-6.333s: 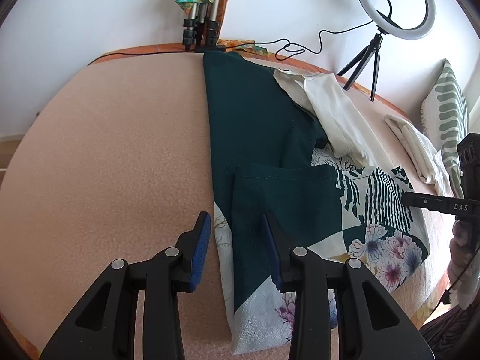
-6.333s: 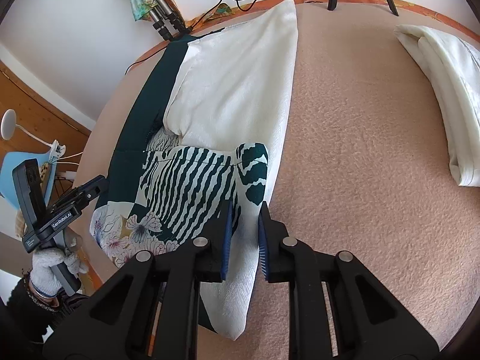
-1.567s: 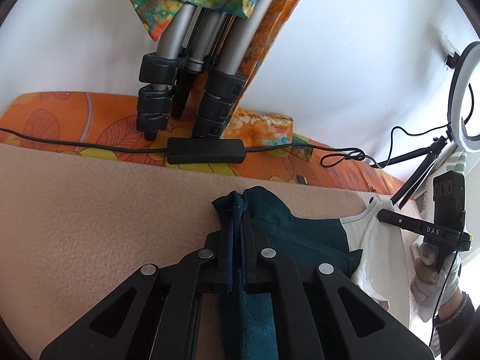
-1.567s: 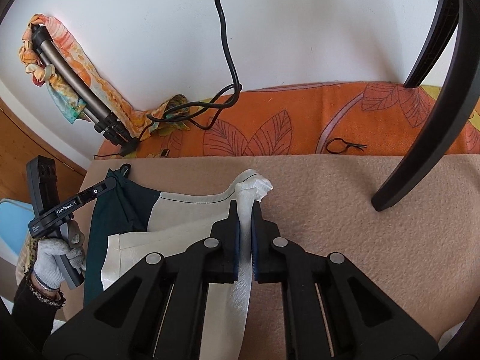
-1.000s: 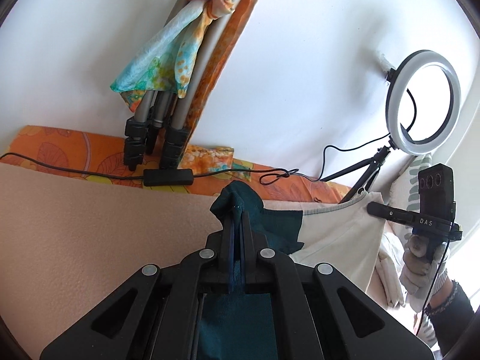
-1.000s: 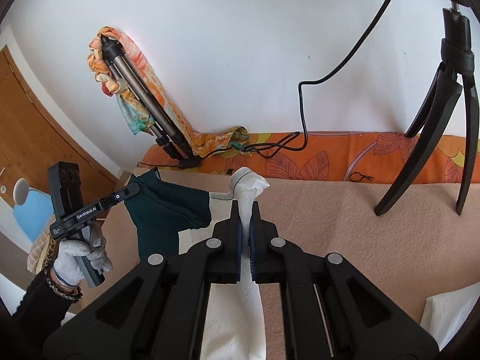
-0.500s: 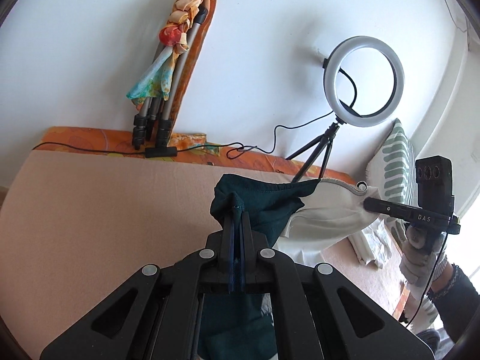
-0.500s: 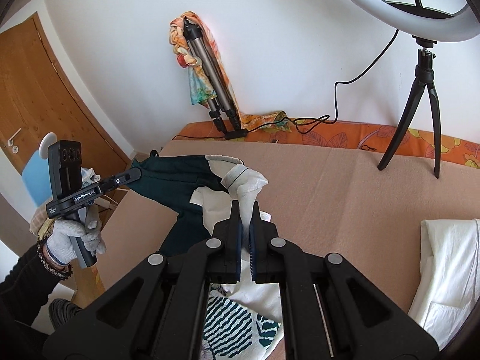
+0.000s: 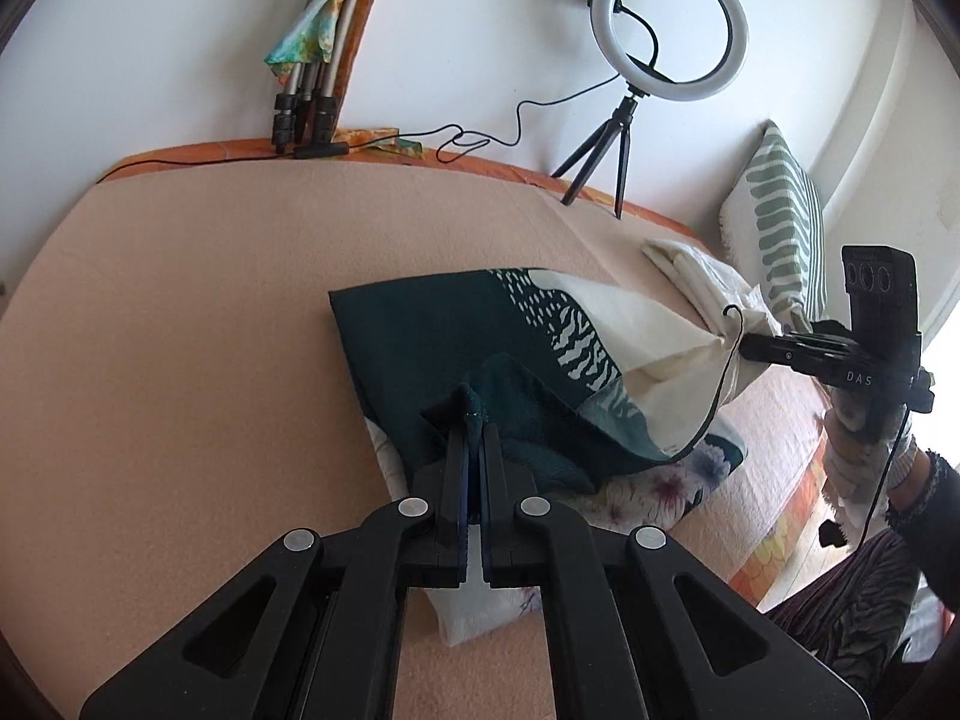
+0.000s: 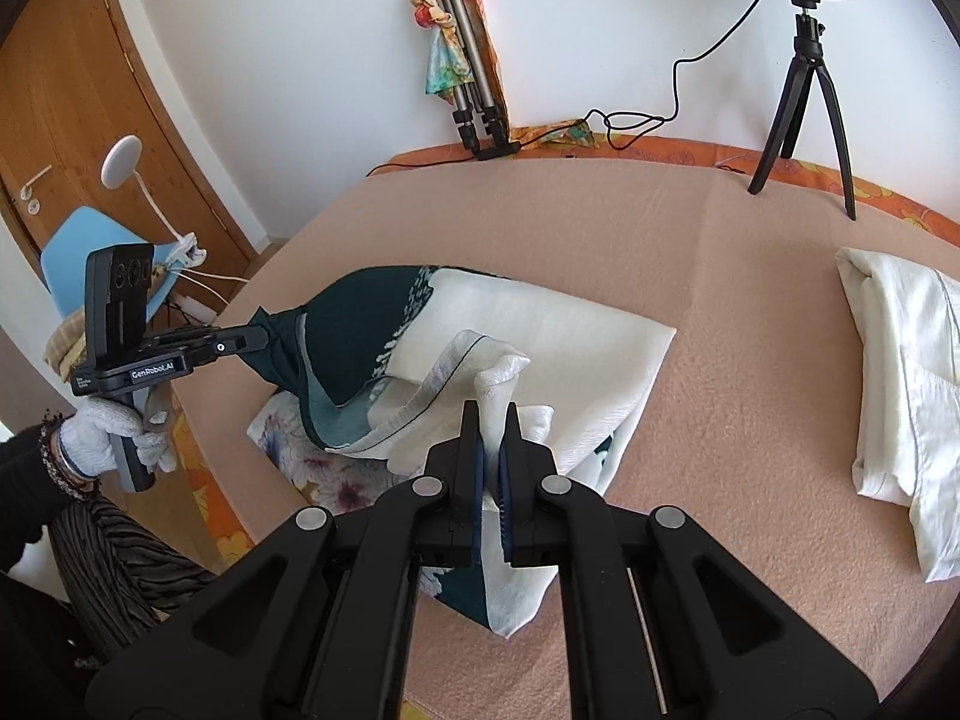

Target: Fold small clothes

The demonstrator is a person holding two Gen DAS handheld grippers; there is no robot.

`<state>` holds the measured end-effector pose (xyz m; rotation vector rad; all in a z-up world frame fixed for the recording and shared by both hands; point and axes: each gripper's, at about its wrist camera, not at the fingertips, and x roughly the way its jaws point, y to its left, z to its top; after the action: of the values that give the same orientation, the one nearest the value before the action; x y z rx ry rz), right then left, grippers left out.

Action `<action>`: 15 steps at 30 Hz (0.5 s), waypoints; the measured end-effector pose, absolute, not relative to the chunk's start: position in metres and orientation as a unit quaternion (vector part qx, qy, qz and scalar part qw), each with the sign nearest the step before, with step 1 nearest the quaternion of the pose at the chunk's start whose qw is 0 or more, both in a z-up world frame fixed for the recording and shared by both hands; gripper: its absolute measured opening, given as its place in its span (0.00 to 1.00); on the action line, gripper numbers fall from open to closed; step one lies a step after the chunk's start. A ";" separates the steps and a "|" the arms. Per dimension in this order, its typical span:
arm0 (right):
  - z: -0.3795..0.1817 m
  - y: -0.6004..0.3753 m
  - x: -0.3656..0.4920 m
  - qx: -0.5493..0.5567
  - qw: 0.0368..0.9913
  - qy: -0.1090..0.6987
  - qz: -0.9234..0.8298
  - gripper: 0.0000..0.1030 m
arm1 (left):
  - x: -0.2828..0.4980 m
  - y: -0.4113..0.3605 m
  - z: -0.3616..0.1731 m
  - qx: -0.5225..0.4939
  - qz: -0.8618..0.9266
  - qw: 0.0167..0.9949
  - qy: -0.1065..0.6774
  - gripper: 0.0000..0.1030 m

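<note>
A patterned garment (image 9: 540, 324), dark green, cream and striped with a floral hem, lies on the peach blanket (image 9: 180, 330). Its far end is folded over toward me and hangs between the grippers. My left gripper (image 9: 472, 420) is shut on the dark green corner. My right gripper (image 10: 493, 414) is shut on the cream corner (image 10: 501, 369). In the right wrist view the garment (image 10: 540, 324) doubles over itself, with the left gripper (image 10: 264, 333) at its green corner. In the left wrist view the right gripper (image 9: 735, 342) holds the cream corner.
A folded cream cloth (image 10: 900, 360) lies at the right of the blanket. A ring light on a tripod (image 9: 624, 120) and a folded tripod (image 9: 312, 90) stand by the far wall. A striped pillow (image 9: 774, 222) leans at the right. A blue chair (image 10: 84, 252) stands beside the bed.
Both grippers have pulled the garment's far corners back from the wall and down toward the near hem, so the garment now doubles over itself. Both stay shut.
</note>
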<state>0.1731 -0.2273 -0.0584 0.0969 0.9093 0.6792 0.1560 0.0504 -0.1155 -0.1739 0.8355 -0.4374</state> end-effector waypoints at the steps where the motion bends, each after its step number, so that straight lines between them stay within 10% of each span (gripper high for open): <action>1: -0.063 -0.228 0.168 0.041 0.843 0.432 0.319 0.05 | 0.153 0.051 -0.118 -0.080 -0.211 0.886 0.405 0.01; 10: -0.066 -0.241 0.135 -0.010 0.845 0.428 0.319 0.11 | 0.118 0.066 -0.126 -0.044 -0.222 0.868 0.442 0.04; 15: -0.046 -0.252 0.108 -0.016 0.845 0.408 0.347 0.38 | 0.100 0.082 -0.110 -0.074 -0.219 0.871 0.433 0.04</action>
<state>0.1080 -0.2520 -0.0460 -0.0344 0.8606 0.7314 0.0997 0.0824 -0.1096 -0.1547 0.9053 -0.4583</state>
